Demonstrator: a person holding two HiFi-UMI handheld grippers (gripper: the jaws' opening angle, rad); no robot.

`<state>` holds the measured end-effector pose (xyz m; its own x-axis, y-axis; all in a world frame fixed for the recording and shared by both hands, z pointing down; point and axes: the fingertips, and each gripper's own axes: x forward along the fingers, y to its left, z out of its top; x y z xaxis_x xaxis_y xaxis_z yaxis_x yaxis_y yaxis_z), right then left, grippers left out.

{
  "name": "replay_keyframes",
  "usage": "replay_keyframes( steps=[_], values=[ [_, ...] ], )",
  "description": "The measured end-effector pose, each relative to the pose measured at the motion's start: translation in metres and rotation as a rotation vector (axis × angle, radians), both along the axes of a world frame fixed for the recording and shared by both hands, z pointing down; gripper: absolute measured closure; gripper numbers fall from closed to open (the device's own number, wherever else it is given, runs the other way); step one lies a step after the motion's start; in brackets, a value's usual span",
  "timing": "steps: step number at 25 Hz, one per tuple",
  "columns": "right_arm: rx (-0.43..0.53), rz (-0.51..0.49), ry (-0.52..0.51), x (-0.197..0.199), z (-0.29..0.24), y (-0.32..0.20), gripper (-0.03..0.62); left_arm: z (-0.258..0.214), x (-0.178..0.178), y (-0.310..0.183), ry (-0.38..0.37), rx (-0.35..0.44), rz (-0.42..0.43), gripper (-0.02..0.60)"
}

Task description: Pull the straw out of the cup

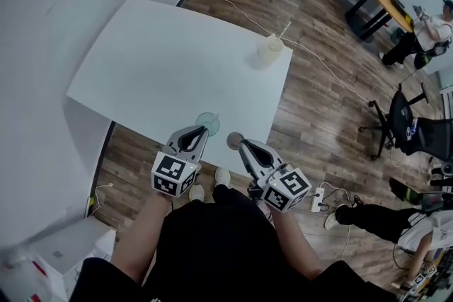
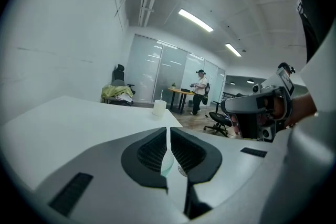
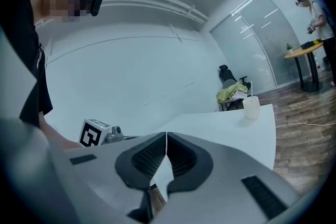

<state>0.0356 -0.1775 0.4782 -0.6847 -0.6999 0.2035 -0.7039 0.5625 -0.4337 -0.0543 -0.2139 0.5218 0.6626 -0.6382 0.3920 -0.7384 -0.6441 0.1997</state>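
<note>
Well ahead of both tongs, near the far right corner of the white bench (image 1: 163, 67), stands a pale cup (image 1: 270, 49) with a thin straw (image 1: 284, 29) sticking up out of it. At the bench's near edge the left tongs (image 1: 203, 131) and the right tongs (image 1: 241, 143) hover side by side, each pressed together on nothing, well apart from the cup.

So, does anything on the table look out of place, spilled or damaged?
Nothing looks spilled or damaged. The cup stands upright with its straw in it. The only thing to note is that it sits close to the far right corner of the table, near the edge.
</note>
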Motion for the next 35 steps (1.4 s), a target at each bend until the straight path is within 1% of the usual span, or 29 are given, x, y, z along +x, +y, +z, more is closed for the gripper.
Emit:
replay_keyframes(
  steps=[4, 7, 11, 14, 17, 23, 29, 33, 35],
  values=[
    [-0.018, -0.015, 0.009, 0.005, 0.008, -0.010, 0.571, 0.015, 0.012, -0.016, -0.045, -0.014, 0.006, 0.559],
    [-0.023, -0.020, 0.007, 0.011, 0.009, -0.017, 0.571, 0.026, 0.019, -0.023, -0.087, -0.032, 0.023, 0.511],
    [-0.036, -0.012, 0.011, 0.024, 0.013, -0.029, 0.571, 0.038, 0.029, -0.034, -0.142, -0.071, 0.040, 0.486],
    [-0.044, 0.000, 0.019, 0.034, 0.016, -0.037, 0.571, 0.044, 0.033, -0.040, -0.208, -0.081, 0.054, 0.479],
    [-0.045, 0.007, 0.024, 0.040, 0.018, -0.041, 0.571, 0.052, 0.035, -0.042, -0.273, -0.087, 0.069, 0.479],
    [-0.049, 0.019, 0.020, 0.048, 0.022, -0.046, 0.571, 0.061, 0.037, -0.044, -0.352, -0.098, 0.090, 0.479],
    [-0.055, 0.021, 0.017, 0.054, 0.025, -0.046, 0.571, 0.065, 0.040, -0.047, -0.404, -0.095, 0.095, 0.482],
    [-0.057, 0.022, 0.018, 0.055, 0.025, -0.045, 0.571, 0.063, 0.038, -0.048, -0.429, -0.080, 0.091, 0.519],
    [-0.058, 0.022, 0.019, 0.057, 0.025, -0.045, 0.571, 0.063, 0.037, -0.048, -0.431, -0.075, 0.089, 0.525]
  ],
)
